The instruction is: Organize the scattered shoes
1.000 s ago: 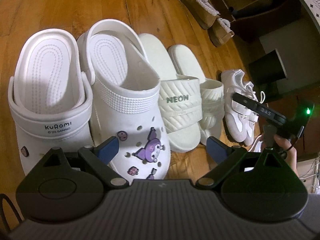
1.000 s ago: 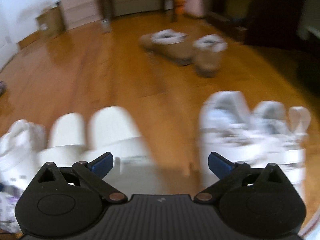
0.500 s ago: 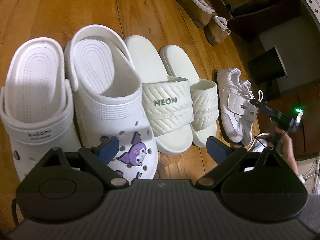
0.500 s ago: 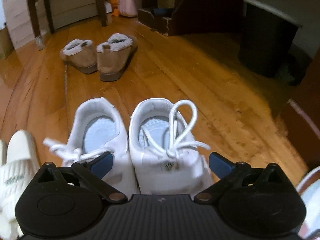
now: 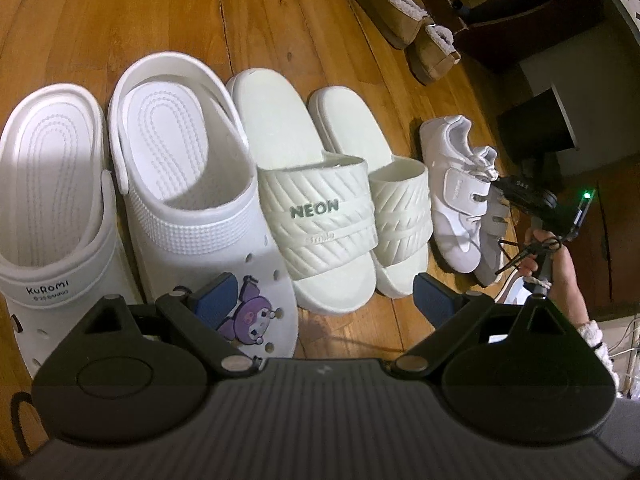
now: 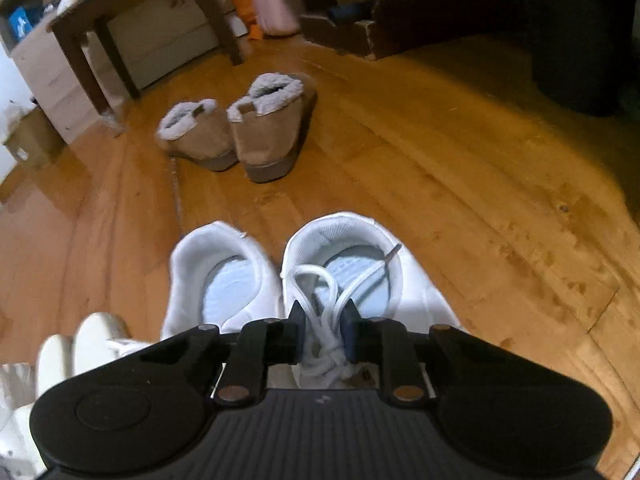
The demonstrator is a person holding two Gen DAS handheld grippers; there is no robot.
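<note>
The wooden floor (image 6: 460,184) is carrying a row of paired footwear, which reads as the sorting being well along. Directly ahead of the left gripper (image 5: 324,296), the white clogs (image 5: 188,200) and the pale slides (image 5: 320,216) are sitting side by side, toes toward the camera, each touching its partner, most likely so that pairs stay together. That gripper is hanging above them with its jaws standing wide and nothing between them; it seems to be waiting.

Far ahead of both grippers, the tan fur-lined boots (image 6: 244,132) are standing well apart from the row, one angled against the other, so they are probably still to be brought in.

At the right end of the row, the white sneakers (image 6: 280,276) are lying close under the right gripper (image 6: 323,330), heels away from it. Its jaws are closing to a narrow gap around the bunched laces (image 6: 324,344) of the right-hand sneaker, apparently to take it by the laces, though whether the pads are pressing them I cannot tell.
</note>
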